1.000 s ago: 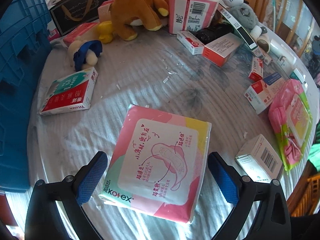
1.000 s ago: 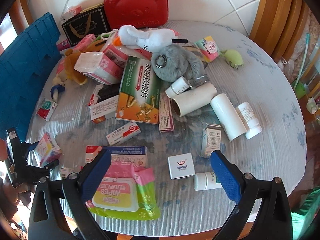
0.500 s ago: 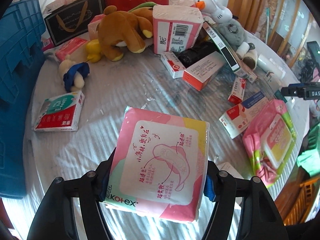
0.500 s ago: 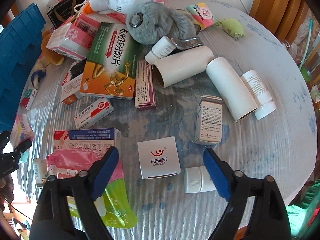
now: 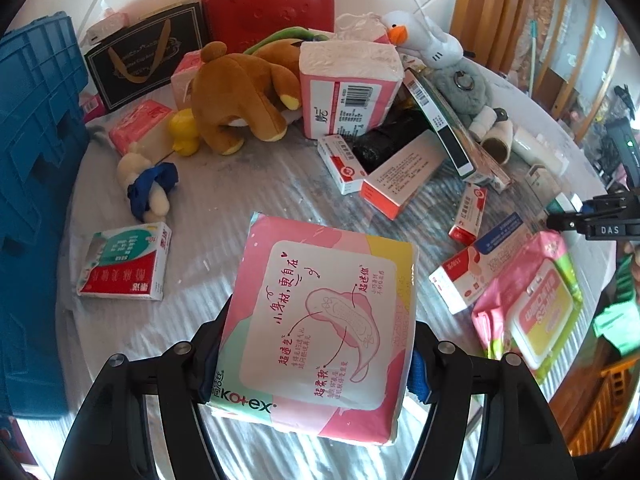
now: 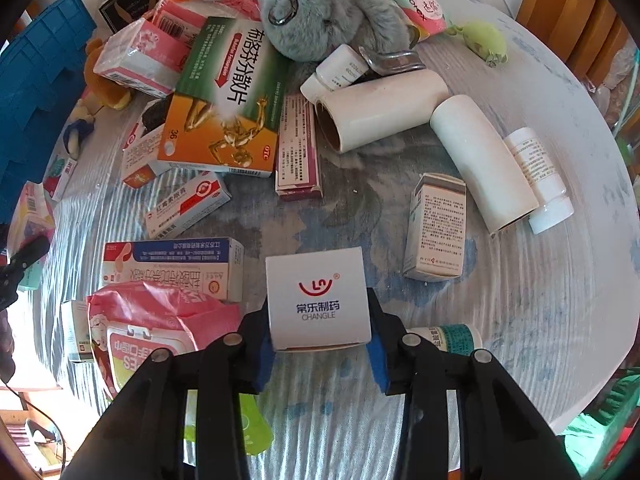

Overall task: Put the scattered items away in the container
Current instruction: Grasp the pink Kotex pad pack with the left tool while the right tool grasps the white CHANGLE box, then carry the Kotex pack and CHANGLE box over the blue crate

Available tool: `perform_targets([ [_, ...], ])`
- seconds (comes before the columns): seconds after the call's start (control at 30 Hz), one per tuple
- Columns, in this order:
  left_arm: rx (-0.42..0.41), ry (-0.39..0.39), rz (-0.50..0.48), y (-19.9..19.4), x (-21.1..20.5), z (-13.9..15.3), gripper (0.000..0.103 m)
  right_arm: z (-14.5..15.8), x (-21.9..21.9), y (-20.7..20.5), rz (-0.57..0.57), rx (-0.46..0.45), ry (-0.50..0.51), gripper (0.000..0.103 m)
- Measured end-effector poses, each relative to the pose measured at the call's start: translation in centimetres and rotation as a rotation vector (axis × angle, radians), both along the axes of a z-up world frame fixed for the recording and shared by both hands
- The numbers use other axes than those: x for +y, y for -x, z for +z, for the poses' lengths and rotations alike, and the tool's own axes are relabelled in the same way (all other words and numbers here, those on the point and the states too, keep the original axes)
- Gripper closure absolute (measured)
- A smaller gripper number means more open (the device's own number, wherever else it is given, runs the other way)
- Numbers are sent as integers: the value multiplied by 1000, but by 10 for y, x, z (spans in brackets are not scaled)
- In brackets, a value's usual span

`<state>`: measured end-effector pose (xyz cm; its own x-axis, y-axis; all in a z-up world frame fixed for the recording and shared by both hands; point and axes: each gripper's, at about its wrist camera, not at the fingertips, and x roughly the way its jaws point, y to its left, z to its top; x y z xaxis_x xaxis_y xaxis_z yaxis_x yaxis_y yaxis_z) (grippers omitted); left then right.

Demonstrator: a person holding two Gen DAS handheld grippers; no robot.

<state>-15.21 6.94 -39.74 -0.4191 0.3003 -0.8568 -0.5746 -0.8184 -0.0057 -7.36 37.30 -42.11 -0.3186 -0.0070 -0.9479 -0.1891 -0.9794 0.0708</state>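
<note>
Two grippers are grabbing things off the worktop: the left gripper (image 5: 316, 354) is squeezing the pink pad pack (image 5: 320, 320), and the right gripper's (image 6: 320, 354) jaws are closing around the white box (image 6: 318, 298) near the worktop's front edge. Next, both need carrying to the blue crate (image 5: 36, 168) at the worktop's left edge.

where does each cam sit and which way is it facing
Left wrist: on the left gripper, looking steeply down at the pink Kotex pad pack it clamps; black arms show.
Right wrist: on the right gripper, looking steeply down; jaws closing on the white square Changle box.
Shared: blue plastic crate, pink wet-wipes pouch, grey plush.
</note>
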Motion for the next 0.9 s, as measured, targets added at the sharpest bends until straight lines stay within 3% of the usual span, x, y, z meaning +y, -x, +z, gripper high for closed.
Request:
perform_targets([
  [0.4, 83, -25, 15, 11, 1, 54, 34, 71, 3, 15, -21, 112, -31, 66],
  [0.7, 129, -67, 55, 18, 5, 123, 34, 142, -10, 22, -24, 212, -42, 66],
  [0.9, 204, -101, 59, 21, 4, 173, 34, 184, -21, 22, -14, 270, -47, 66],
])
